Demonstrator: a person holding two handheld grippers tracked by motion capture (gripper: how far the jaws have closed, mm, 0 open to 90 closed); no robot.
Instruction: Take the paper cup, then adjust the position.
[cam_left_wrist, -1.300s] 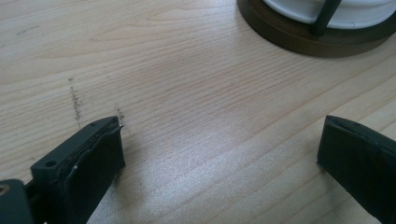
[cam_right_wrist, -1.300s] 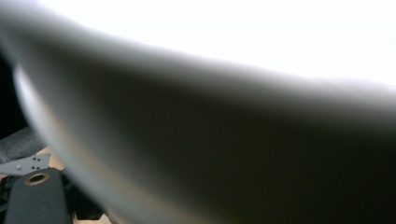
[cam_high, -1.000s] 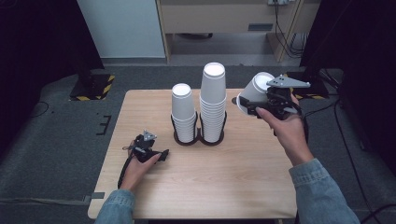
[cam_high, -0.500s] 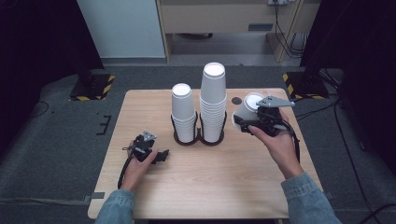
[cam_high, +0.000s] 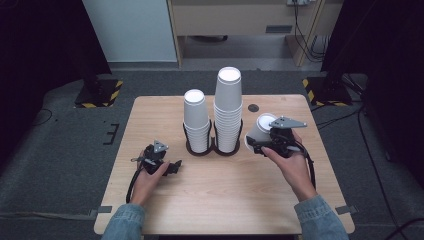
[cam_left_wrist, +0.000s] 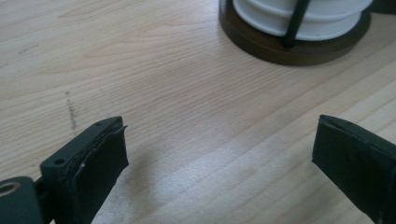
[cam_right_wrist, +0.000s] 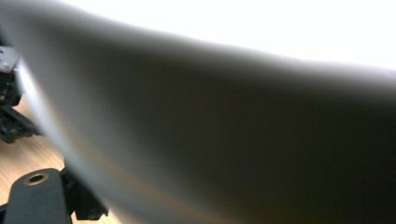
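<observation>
Two stacks of white paper cups stand upside down in a dark double holder (cam_high: 214, 149) at the table's middle: a shorter stack (cam_high: 196, 120) on the left and a taller stack (cam_high: 228, 107) on the right. My right gripper (cam_high: 256, 140) is shut on a single white cup (cam_high: 262, 126), tilted, low over the table just right of the tall stack. That cup (cam_right_wrist: 210, 116) looms blurred across the right gripper view. My left gripper (cam_high: 170, 167) rests on the table left of the holder. Its jaws have just been closing a little but stand open (cam_left_wrist: 219, 140) with nothing between them, facing the holder's base (cam_left_wrist: 289, 46).
A small dark disc (cam_high: 253, 107) lies on the wooden table (cam_high: 210, 200) behind the held cup. Each gripper trails a black cable toward the person. Yellow-and-black striped stand bases sit on the floor beyond the table's far corners.
The right hand has come down and slightly nearer with the cup, from above the table's right side to just beside the tall stack. The left hand has stayed put.
</observation>
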